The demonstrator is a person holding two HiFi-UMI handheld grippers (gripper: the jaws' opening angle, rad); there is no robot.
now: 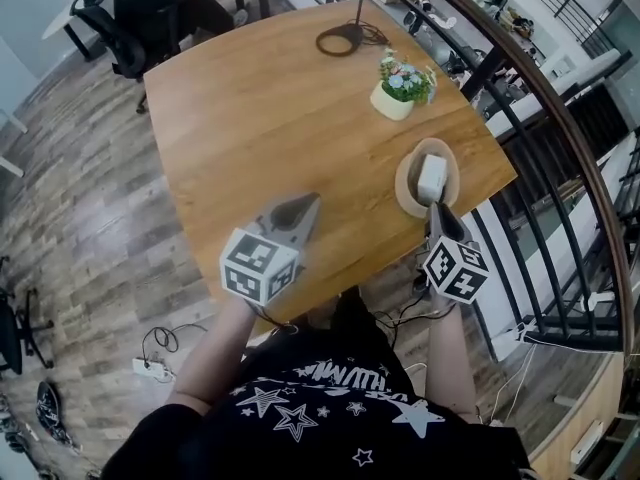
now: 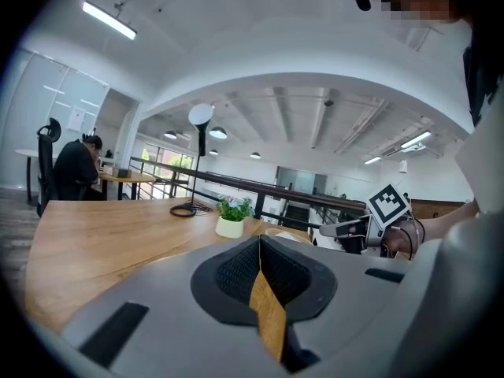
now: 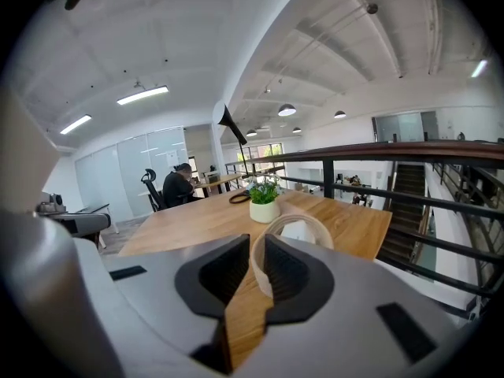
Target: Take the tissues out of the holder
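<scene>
Big wood worktop (image 1: 260,108) filling frame. L gripper (image 1: 305,203) over near edge, jaws closed, nothing btwn. R gripper (image 1: 437,211) by right corner, jaws pinched tight on near rim of round holder (image 1: 408,183). White tissues (image 1: 432,175) sitting inside holder. Small potted plant (image 1: 402,88) just beyond

The holder (image 1: 402,183) sits near the right front corner of the counter (image 1: 260,118), with the tissues (image 1: 432,175) lying in it. Behind it stands a potted plant (image 1: 402,86), and farther back, near the far edge, a lamp base (image 1: 340,40). The right claw (image 1: 436,208) is at the holder's near rim, which stands between its jaws. The left claw (image 1: 312,200) is over the counter's front part, well left of the holder. A railing (image 1: 560,108) runs along the counter's right side
</scene>
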